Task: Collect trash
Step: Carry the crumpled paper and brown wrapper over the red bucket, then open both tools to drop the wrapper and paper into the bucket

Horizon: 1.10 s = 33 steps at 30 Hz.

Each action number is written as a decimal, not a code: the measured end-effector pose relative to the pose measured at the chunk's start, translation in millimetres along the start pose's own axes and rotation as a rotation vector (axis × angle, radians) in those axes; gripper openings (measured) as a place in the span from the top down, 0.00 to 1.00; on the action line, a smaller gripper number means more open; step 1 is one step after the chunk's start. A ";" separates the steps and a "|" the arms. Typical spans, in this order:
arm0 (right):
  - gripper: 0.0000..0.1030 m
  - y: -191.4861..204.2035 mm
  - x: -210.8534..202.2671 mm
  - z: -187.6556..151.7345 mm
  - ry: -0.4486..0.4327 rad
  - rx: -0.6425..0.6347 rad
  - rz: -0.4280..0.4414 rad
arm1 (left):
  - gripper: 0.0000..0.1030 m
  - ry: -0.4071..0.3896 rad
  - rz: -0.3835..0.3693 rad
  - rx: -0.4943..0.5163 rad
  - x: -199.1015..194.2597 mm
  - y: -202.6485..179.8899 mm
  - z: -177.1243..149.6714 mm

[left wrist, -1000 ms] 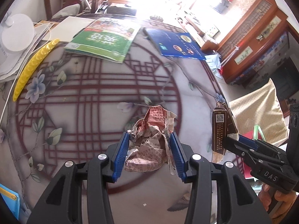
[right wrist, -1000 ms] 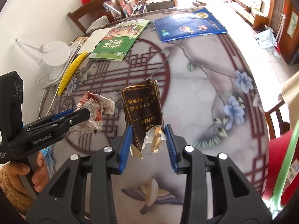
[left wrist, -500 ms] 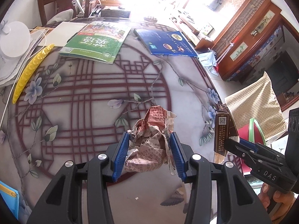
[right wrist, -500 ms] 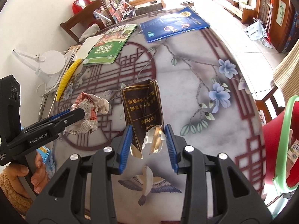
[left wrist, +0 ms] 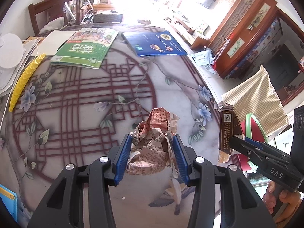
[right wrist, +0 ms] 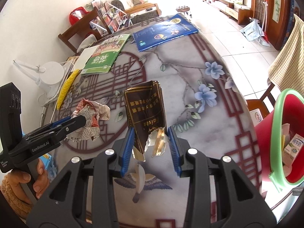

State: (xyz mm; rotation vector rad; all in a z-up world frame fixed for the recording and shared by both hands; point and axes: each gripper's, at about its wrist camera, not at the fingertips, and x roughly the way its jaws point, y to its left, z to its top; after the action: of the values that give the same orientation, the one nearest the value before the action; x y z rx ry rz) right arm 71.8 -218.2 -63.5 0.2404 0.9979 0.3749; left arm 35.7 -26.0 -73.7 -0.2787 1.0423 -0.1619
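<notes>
My left gripper (left wrist: 152, 155) is shut on a crumpled ball of printed paper (left wrist: 153, 142), held above the patterned table (left wrist: 85, 104). The same paper ball (right wrist: 91, 117) shows at the left of the right wrist view, in the left gripper (right wrist: 78, 120). My right gripper (right wrist: 151, 148) is shut on a torn dark brown and gold wrapper (right wrist: 146, 110), which stands upright between the blue pads. That wrapper (left wrist: 227, 131) and the right gripper (left wrist: 232, 144) appear at the right of the left wrist view. A red bin with a green rim (right wrist: 275, 117) sits past the table's right edge, with a carton inside.
A green book (left wrist: 85, 47), a blue book (left wrist: 153, 43), a yellow strip (left wrist: 24, 77) and a white lamp base (right wrist: 51, 72) lie at the table's far side. Wooden chairs (left wrist: 53, 11) stand behind it. A checked cloth (left wrist: 256, 102) hangs over a chair by the bin.
Both grippers have moved right across the table toward its edge, each keeping its trash. The red bin has come into the right wrist view.
</notes>
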 end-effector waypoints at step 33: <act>0.52 -282.7 -144.4 -72.7 -0.196 0.441 -0.289 | 0.25 0.007 -0.351 0.423 62.8 -352.3 -2.6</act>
State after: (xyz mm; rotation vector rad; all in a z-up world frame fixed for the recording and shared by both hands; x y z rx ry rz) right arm -4.9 -533.2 -93.4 0.5141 0.8972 -0.1357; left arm 64.6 -378.6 -20.2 -0.0732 0.9341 -0.6914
